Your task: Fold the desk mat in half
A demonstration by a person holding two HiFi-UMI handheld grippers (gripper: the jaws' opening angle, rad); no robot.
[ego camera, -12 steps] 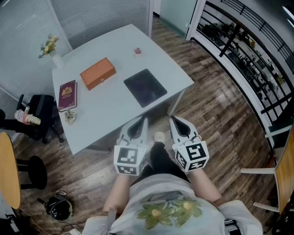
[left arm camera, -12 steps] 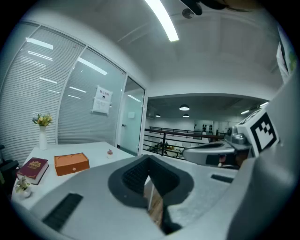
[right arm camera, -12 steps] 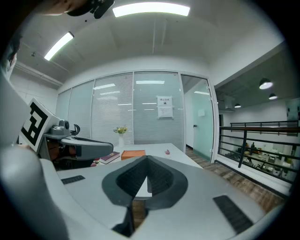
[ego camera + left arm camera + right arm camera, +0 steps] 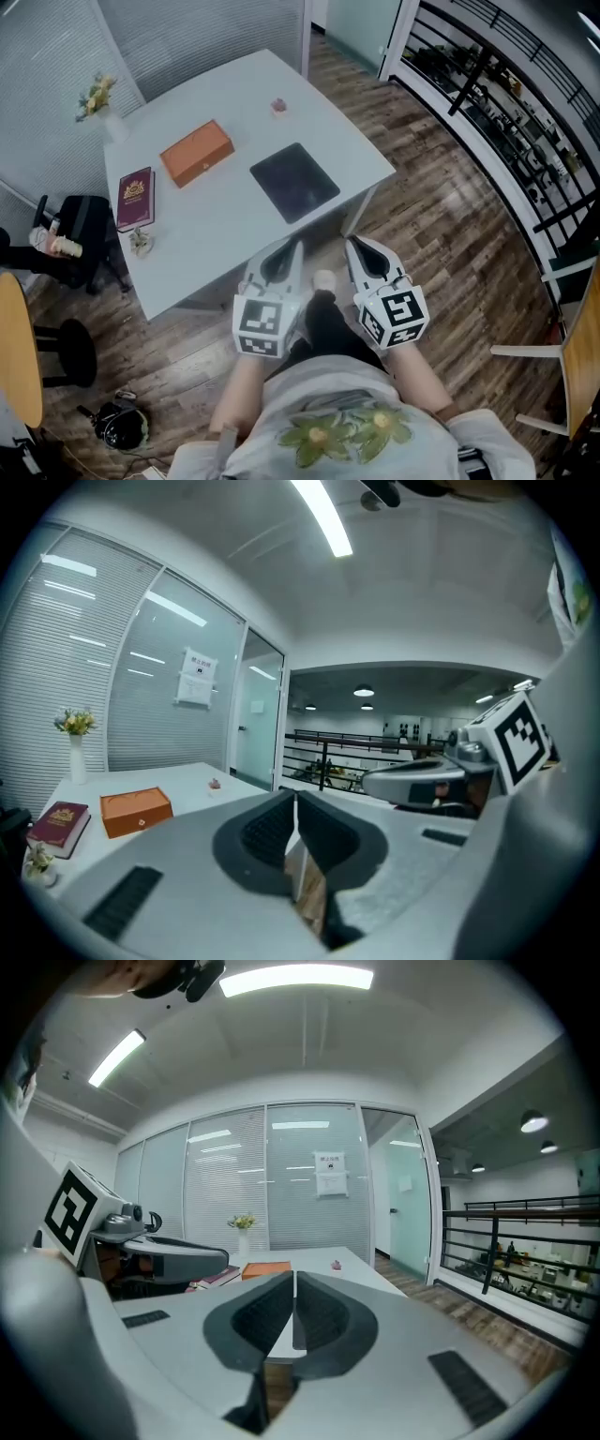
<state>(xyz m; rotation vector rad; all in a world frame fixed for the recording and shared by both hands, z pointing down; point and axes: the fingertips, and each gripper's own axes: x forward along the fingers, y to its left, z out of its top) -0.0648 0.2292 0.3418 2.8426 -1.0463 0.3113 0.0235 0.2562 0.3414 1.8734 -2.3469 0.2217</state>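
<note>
Holding both tools short of the white table (image 4: 225, 98), I have the left gripper (image 4: 292, 247) and the right gripper (image 4: 352, 246) side by side in front of my body, over the wooden floor (image 4: 441, 206). Each has its jaws pressed together with nothing between them. The desk mat (image 4: 294, 181) lies flat and unfolded on the table's near right part, turned askew, with one corner close to the table edge and well apart from both grippers. An orange box (image 4: 196, 150), a maroon book (image 4: 136, 197) and a vase of flowers (image 4: 105, 103) stand further left, clear of the mat.

I judge the mat thin, light and limp rather than stiff, so it should bend without effort yet sag if I lift it at one point only. Its flat edge offers little to pinch, and the smooth tabletop may let it slide. My preferred hold is the two corners of the edge nearest me, one per gripper, jaws opened first and slipped under the rim
</note>
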